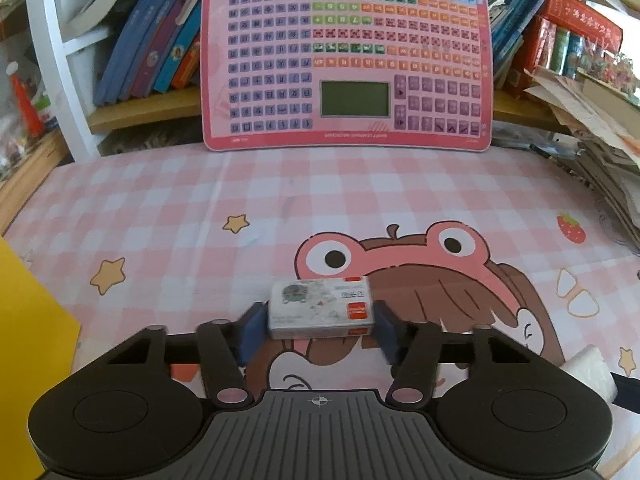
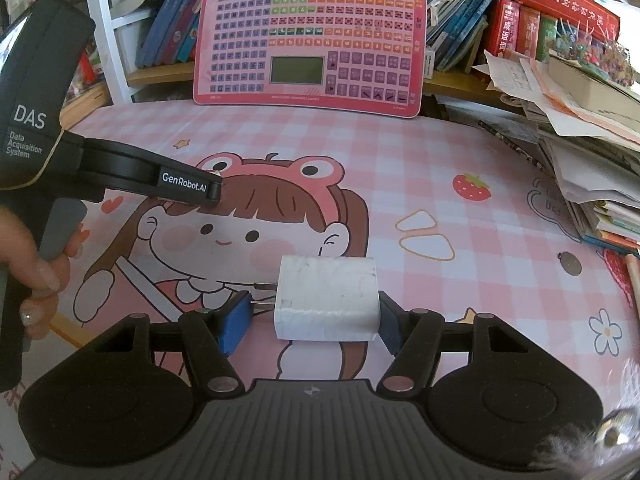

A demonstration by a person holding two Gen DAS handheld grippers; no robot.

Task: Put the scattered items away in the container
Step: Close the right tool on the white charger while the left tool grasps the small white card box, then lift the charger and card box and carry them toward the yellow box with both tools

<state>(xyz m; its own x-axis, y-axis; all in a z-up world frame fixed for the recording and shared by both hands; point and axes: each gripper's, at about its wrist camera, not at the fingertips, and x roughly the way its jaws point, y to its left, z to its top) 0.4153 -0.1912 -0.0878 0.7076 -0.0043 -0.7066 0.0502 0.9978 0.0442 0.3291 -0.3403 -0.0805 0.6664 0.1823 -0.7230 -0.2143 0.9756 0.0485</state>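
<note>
Table [image 1: 200, 200] under its pink check cloth carries little in either view: a coin [image 2: 571, 263] at right of the right view is the only loose piece visible, and no container is clearly visible, so progress looks about midway. Charger [image 2: 327, 300] sits low centre between the right claw [image 2: 316, 320] pads, spread, left pad clear of it. Left claw [image 1: 318, 330], level and low above the table, is clenched on a small box [image 1: 321, 307].
</note>
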